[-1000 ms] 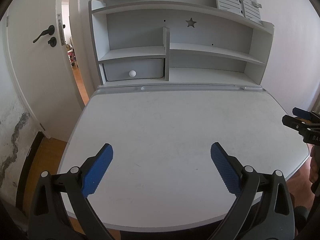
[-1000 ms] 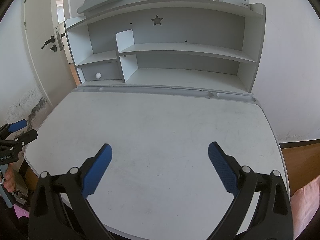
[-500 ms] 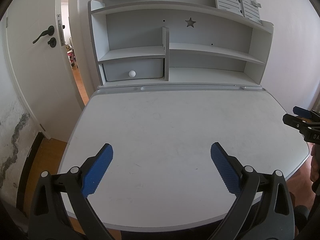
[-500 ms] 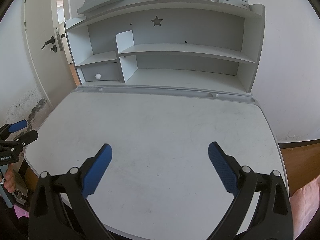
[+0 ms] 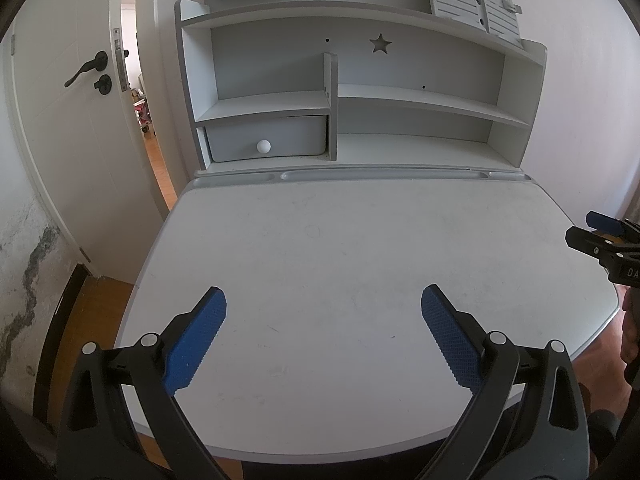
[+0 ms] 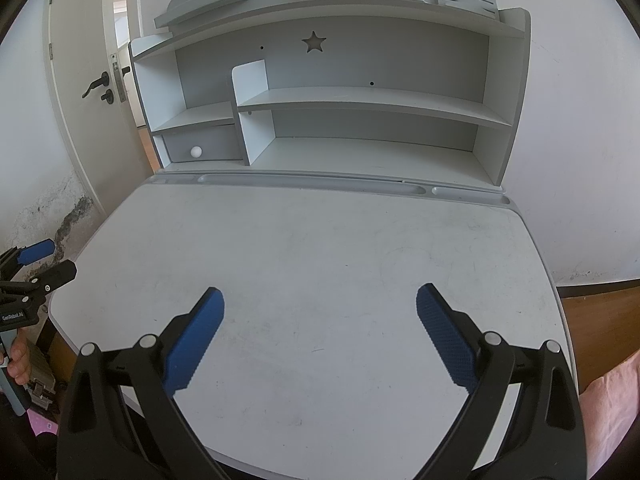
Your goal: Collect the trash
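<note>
No trash shows in either view. My left gripper [image 5: 322, 312] hangs open over the near left part of the white desk top [image 5: 360, 248], nothing between its blue pads. My right gripper [image 6: 318, 310] is open too, above the near right part of the same desk top [image 6: 320, 248], and holds nothing. In the left wrist view the right gripper's tips [image 5: 588, 230] poke in at the right edge. At the left edge of the right wrist view, the left gripper's tips [image 6: 46, 258] appear, with a hand [image 6: 18, 360] below on the handle.
A grey shelf unit [image 5: 360, 96] stands at the back of the desk, with a small drawer [image 5: 266, 144] bearing a white knob. A pen groove [image 6: 312, 182] runs along its foot. A white door [image 5: 72, 128] stands ajar on the left. Wooden floor [image 6: 600, 320] lies right of the desk.
</note>
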`<action>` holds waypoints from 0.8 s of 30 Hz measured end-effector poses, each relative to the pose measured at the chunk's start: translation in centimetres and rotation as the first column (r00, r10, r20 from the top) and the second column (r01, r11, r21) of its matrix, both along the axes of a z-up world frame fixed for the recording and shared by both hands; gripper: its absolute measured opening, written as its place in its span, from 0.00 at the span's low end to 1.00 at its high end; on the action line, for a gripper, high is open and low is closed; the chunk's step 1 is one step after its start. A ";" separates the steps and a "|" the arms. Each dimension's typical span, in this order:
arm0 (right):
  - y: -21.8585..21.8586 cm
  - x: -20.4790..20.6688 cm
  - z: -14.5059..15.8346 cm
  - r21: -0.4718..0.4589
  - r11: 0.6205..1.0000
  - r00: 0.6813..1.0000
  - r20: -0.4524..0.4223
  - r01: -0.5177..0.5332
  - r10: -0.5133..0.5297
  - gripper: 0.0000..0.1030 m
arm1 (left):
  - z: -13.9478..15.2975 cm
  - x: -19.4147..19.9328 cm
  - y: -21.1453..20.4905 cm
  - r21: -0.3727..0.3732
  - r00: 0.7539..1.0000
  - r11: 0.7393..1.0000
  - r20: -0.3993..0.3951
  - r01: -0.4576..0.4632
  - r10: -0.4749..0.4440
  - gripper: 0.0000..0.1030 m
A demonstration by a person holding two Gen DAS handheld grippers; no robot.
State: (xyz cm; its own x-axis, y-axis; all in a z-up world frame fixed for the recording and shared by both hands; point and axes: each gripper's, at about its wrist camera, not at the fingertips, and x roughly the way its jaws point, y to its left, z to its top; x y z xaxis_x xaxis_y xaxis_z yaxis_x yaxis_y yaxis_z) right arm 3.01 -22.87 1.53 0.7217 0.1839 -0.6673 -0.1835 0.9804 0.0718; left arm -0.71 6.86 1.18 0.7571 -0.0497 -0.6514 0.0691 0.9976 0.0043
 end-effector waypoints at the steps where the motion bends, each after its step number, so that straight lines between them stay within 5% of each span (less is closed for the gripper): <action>1: 0.0 0.0 0.0 0.000 1.000 1.000 0.000 0.000 0.000 0.91 | 0.0 0.0 0.0 0.000 1.000 1.000 0.000 -0.001 0.001 0.92; 24: -0.1 0.0 0.1 -0.002 1.000 1.000 0.000 -0.004 0.004 0.91 | 0.5 -0.1 -0.2 0.033 0.999 0.999 0.034 -0.013 0.012 0.92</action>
